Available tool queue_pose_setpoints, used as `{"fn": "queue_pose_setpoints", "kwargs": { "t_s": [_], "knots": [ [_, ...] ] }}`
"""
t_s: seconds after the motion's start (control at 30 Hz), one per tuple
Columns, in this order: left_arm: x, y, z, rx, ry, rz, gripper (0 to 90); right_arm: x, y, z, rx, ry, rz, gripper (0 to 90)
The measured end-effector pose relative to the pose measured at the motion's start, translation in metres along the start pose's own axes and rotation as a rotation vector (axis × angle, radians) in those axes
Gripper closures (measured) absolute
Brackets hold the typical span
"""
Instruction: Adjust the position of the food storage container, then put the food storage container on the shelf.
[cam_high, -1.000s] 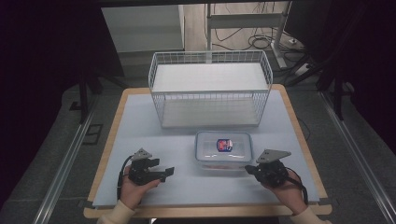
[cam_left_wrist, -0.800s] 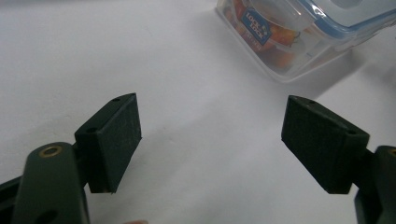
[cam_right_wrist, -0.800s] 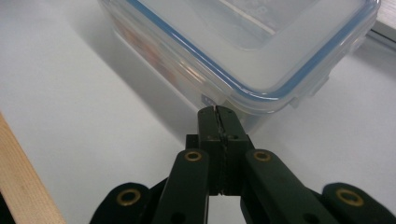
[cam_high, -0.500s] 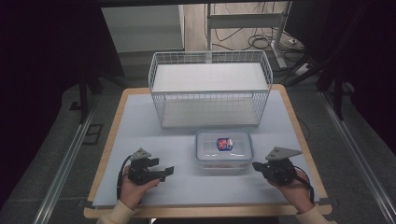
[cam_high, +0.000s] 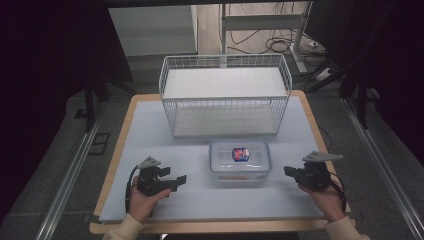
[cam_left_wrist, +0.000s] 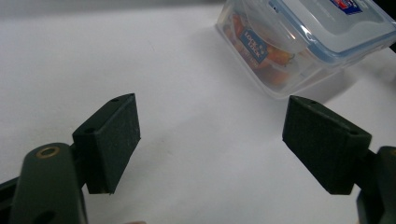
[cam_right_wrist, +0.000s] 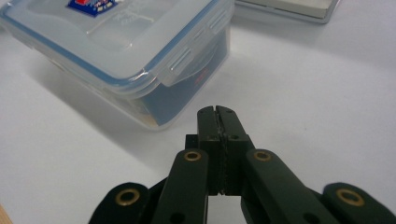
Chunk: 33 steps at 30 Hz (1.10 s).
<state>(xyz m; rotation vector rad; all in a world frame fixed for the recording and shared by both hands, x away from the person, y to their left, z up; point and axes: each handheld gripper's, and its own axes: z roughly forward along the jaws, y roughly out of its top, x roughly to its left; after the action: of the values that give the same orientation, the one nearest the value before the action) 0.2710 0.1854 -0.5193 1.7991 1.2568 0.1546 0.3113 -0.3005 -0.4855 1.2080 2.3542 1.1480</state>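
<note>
A clear plastic food box (cam_high: 239, 160) with a blue-sealed snap lid and a red-and-blue sticker sits on the white table mat, in front of the wire basket. Food shows through its side (cam_left_wrist: 280, 60). My left gripper (cam_high: 177, 181) rests on the mat to the box's left, jaws wide open and empty, pointing toward it (cam_left_wrist: 210, 140). My right gripper (cam_high: 289, 171) lies to the box's right, its jaws pressed together on nothing (cam_right_wrist: 217, 112), a short gap away from the box's end latch (cam_right_wrist: 187, 70).
A white wire basket (cam_high: 225, 95) with a flat white floor stands at the back middle of the mat (cam_high: 150, 135). The wooden table edge (cam_high: 115, 150) frames the mat. Floor rails and cables lie beyond the table.
My right gripper has drawn back to the right, away from the box. The left gripper and the box have stayed put.
</note>
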Motion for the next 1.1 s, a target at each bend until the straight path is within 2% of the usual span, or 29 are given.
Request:
{"fn": "queue_pose_setpoints", "kwargs": {
  "t_s": [0.17, 0.2, 0.23, 0.3, 0.33, 0.4, 0.47, 0.5, 0.53, 0.67, 1.1],
  "knots": [
    [-0.002, 0.003, 0.001, 0.001, -0.005, -0.004, 19.0, -0.002, 0.001, -0.001, -0.015, 0.016, 0.019, 84.6],
    [-0.002, 0.004, 0.002, 0.000, -0.005, -0.004, 18.9, -0.002, 0.001, -0.001, -0.023, 0.024, 0.017, 78.2],
    [-0.002, 0.004, 0.002, 0.000, -0.005, -0.004, 19.0, -0.002, 0.001, -0.001, -0.023, 0.024, 0.017, 78.2],
    [-0.002, 0.006, 0.002, 0.000, -0.007, -0.005, 18.9, -0.001, 0.001, 0.000, -0.031, 0.032, 0.016, 63.5],
    [-0.003, 0.008, 0.003, 0.000, -0.013, -0.012, 18.8, 0.001, 0.003, 0.001, -0.038, 0.036, 0.020, 46.1],
    [-0.004, 0.013, 0.005, -0.004, -0.020, -0.013, 18.6, 0.001, 0.006, 0.002, -0.036, 0.055, 0.030, 36.7],
    [-0.006, 0.018, 0.007, -0.011, -0.029, -0.015, 18.6, -0.001, 0.011, 0.003, -0.043, 0.073, 0.058, 31.0],
    [-0.006, 0.018, 0.007, -0.011, -0.029, -0.015, 18.4, -0.001, 0.011, 0.003, -0.043, 0.073, 0.058, 31.0],
    [-0.008, 0.025, 0.010, -0.013, -0.048, -0.018, 18.2, -0.004, 0.016, 0.002, -0.060, 0.093, 0.090, 27.4],
    [-0.012, 0.031, 0.014, -0.013, -0.063, -0.022, 17.9, -0.009, 0.023, 0.001, -0.078, 0.118, 0.128, 25.7],
    [-0.021, 0.047, 0.024, -0.023, -0.095, -0.042, 17.2, -0.007, 0.033, 0.000, -0.085, 0.137, 0.133, 22.1]
  ]
}}
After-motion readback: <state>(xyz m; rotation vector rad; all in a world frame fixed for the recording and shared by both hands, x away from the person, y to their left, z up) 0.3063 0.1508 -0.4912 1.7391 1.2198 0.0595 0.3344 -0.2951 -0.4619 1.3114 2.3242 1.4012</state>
